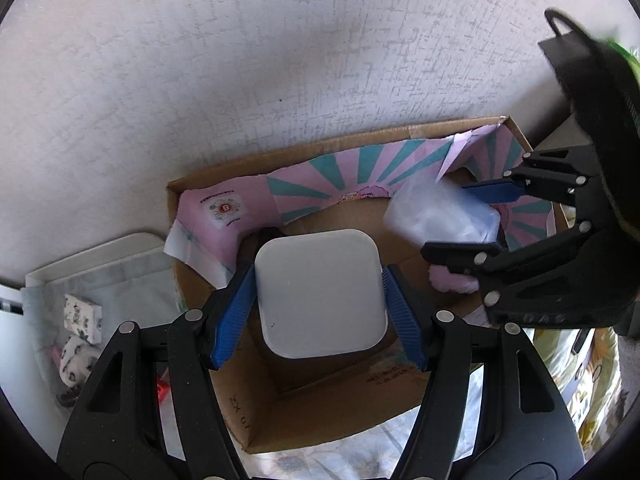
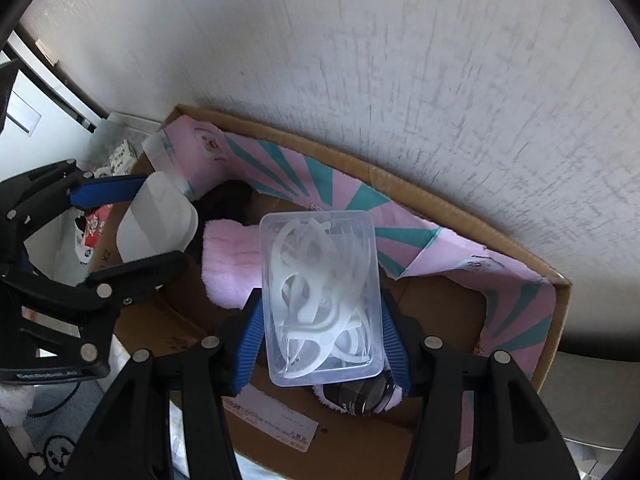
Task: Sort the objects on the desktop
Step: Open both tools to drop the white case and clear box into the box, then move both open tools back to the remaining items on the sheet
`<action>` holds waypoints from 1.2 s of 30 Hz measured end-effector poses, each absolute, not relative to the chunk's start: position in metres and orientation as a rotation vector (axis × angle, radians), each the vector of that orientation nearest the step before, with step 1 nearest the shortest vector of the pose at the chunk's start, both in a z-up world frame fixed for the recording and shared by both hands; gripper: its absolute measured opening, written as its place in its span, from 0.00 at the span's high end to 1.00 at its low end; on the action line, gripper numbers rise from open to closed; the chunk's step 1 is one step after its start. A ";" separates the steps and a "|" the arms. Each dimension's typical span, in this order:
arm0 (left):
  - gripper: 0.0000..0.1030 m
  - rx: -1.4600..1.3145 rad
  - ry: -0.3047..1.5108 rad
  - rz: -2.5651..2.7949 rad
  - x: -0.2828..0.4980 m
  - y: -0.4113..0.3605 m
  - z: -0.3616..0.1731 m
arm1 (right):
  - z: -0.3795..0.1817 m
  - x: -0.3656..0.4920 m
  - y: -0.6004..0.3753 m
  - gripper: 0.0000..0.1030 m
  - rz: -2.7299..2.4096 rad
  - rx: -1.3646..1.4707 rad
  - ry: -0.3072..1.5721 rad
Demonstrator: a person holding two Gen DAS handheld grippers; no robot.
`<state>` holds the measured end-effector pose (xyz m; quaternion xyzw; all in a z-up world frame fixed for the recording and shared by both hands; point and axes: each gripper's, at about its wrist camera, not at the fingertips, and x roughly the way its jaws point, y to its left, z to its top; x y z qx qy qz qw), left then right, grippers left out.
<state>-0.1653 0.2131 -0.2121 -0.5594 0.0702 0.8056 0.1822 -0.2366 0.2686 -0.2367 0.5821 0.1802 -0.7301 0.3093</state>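
My left gripper (image 1: 320, 276) is shut on a white square box with rounded corners (image 1: 320, 292), its blue pads against two opposite sides. It hangs low inside an open cardboard carton (image 1: 320, 144). In the right wrist view the same box (image 2: 156, 220) sits tilted in the left gripper (image 2: 162, 218) at the carton's left end. My right gripper (image 2: 320, 300) is shut on a clear plastic box of white plastic pieces (image 2: 320, 280), held over the carton's (image 2: 400, 184) middle. The left wrist view shows that clear box (image 1: 444, 212) in the right gripper (image 1: 448, 218) at the right.
Pink and teal paper (image 1: 360, 172) lines the carton's back wall. A pink fluffy item (image 2: 228, 256) and a dark object (image 2: 360, 396) lie on its floor. A white tray (image 1: 100, 248) with small patterned packs (image 1: 82, 316) stands to the left. A textured wall rises right behind.
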 end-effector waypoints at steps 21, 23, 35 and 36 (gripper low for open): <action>0.00 -1.367 -0.004 2.454 -0.150 0.146 -0.115 | -0.169 -0.215 0.305 0.00 -2.044 1.347 0.384; 0.00 -1.349 -0.007 2.475 -0.144 0.130 -0.106 | -0.162 -0.211 0.297 0.00 -2.058 1.327 0.383; 0.00 -1.355 0.008 2.669 -0.112 0.003 -0.064 | -0.140 -0.169 0.257 0.00 -2.069 1.266 0.288; 0.00 -1.356 0.000 2.677 -0.110 -0.007 -0.063 | -0.137 -0.165 0.252 0.00 -2.060 1.277 0.290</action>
